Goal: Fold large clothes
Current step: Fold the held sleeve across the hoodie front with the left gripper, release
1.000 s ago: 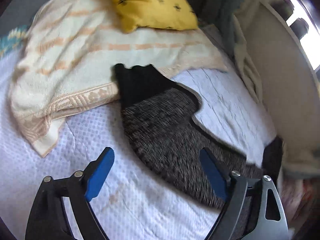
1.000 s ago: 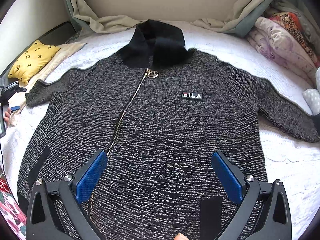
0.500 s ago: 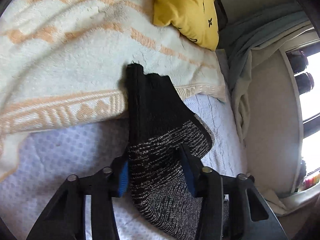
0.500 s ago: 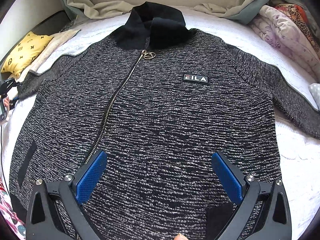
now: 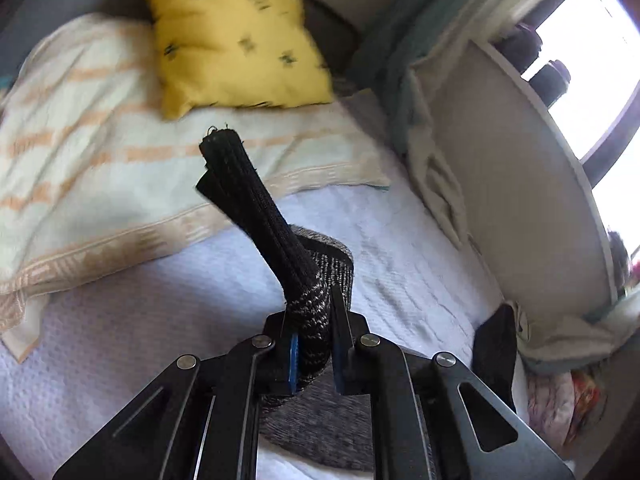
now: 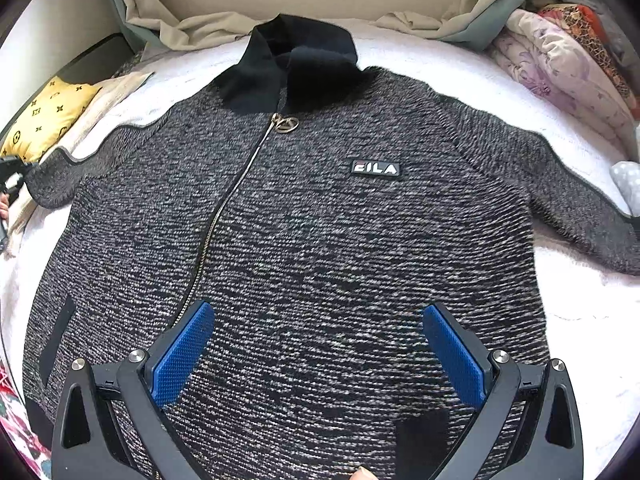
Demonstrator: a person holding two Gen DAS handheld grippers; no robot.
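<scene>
- The left tongs [image 5: 313, 346] have just been closing and now pinch the sleeve [image 5: 310, 316] of the grey-and-black knit jacket [image 6: 320, 248]; the marled knit fills the narrow gap between the blue pads [image 5: 295, 360].
- Past the left tongs' tips the black cuff [image 5: 236, 176] stands up and away, tilted toward the left of that view, clear of the bed [image 5: 120, 320]. The sleeve's long axis runs roughly along the line the tongs point.
- Below and behind the left tongs more of the sleeve trails back toward the jacket's body.
- The right tongs [image 6: 316, 344] stand wide apart with nothing between the blue pads [image 6: 182, 354]. They hover above the lower front of the jacket, not touching it as far as the view shows.
- The jacket lies flat on the bed, front up, zip [image 6: 224, 216] closed, collar [image 6: 298, 64] at the far end from the right tongs and hem nearest them. Its length runs straight away from the right tongs.
- The held sleeve lies far out to the left of the right tongs; the other sleeve [image 6: 560, 188] stretches to their right, untouched.
- Judgement: the coming move is likely to carry the held sleeve across onto the body, toward the zip. The left hand alone holds it; the right is nearer the hem and the free sleeve.
</scene>
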